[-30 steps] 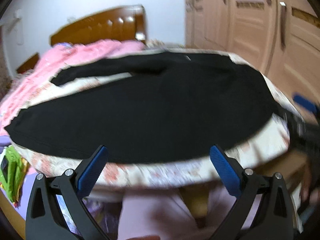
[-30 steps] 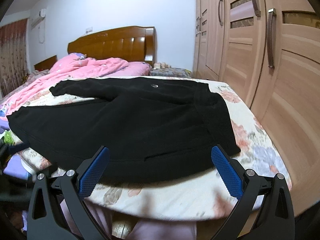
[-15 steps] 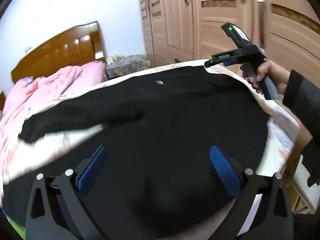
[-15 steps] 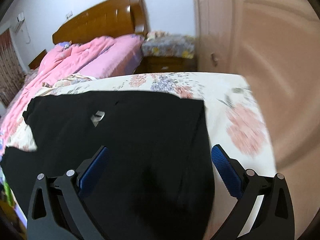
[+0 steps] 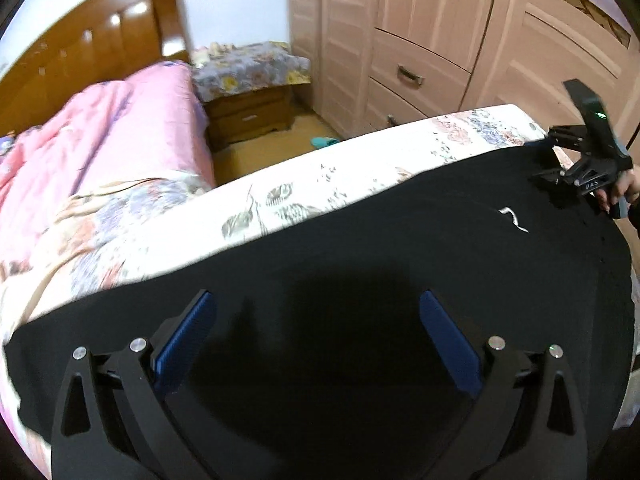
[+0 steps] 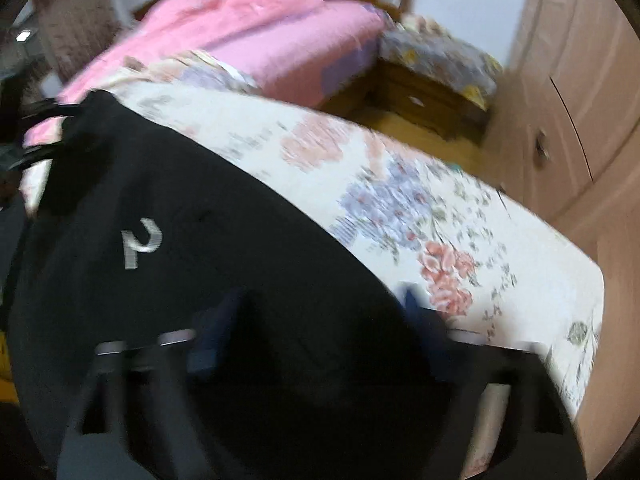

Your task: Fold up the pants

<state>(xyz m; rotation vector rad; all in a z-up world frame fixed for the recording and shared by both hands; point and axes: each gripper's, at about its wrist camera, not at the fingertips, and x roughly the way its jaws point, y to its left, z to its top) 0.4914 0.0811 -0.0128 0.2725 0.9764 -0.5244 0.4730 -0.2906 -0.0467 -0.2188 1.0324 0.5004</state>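
Note:
Black pants (image 5: pixel 380 272) lie spread on the floral bed sheet (image 5: pixel 304 188), with a small white logo (image 5: pixel 514 220) near the right. My left gripper (image 5: pixel 316 332) is open, low over the black cloth, holding nothing. The right gripper shows in the left wrist view (image 5: pixel 548 160) at the pants' far right edge, held by a hand. In the blurred right wrist view the pants (image 6: pixel 200 248) and their logo (image 6: pixel 140 242) fill the lower left; my right gripper (image 6: pixel 316 328) is open over the pants' edge by the sheet (image 6: pixel 400 200).
A pink quilt (image 5: pixel 100 140) lies at the back left by the wooden headboard (image 5: pixel 80 44). A bedside cabinet (image 5: pixel 252 116) with a floral cover stands beyond the bed. Wardrobe doors and drawers (image 5: pixel 460 40) line the right. A teal slipper (image 5: pixel 324 142) lies on the floor.
Both grippers have moved forward and down over the pants, close to the cloth. The views have swung toward the far edge of the bed. Both stay open.

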